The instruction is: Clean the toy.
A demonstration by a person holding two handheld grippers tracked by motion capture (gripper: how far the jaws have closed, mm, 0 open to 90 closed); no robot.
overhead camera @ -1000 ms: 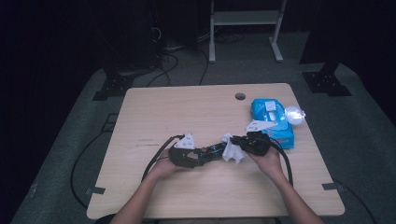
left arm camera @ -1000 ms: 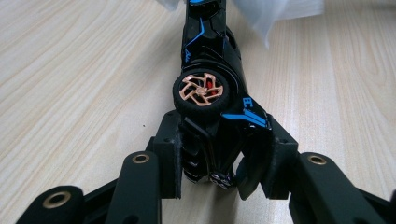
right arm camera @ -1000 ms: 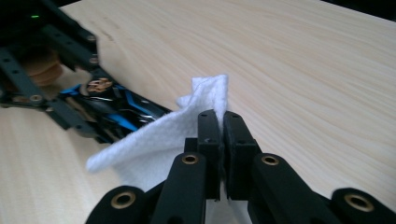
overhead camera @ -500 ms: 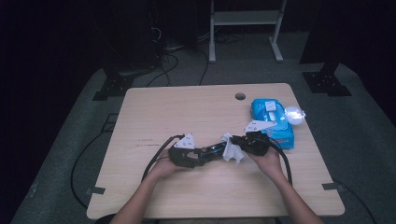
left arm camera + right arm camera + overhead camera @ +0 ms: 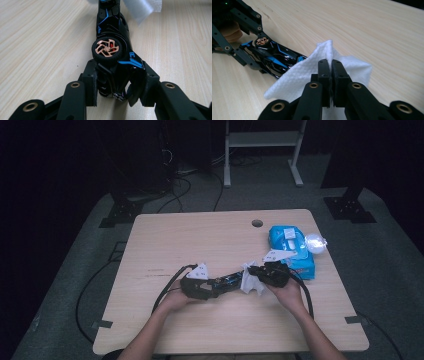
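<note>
A black toy car with blue trim and copper wheels (image 5: pixel 111 37) lies on its side on the wooden table (image 5: pixel 200 240). My left gripper (image 5: pixel 118 86) is shut on one end of the toy car (image 5: pixel 227 281), which points toward the right hand. My right gripper (image 5: pixel 330 67) is shut on a folded white wipe (image 5: pixel 299 75). The wipe (image 5: pixel 250 282) rests against the car's far end (image 5: pixel 272 58). In the high view the left gripper (image 5: pixel 200 285) and the right gripper (image 5: pixel 267 272) face each other across the car near the table's front middle.
A blue pack of wipes (image 5: pixel 291 245) lies at the right side of the table, with a crumpled clear wrapper (image 5: pixel 315 242) beside it. A round cable hole (image 5: pixel 257 223) sits near the far edge. Cables (image 5: pixel 167 287) trail from both grippers.
</note>
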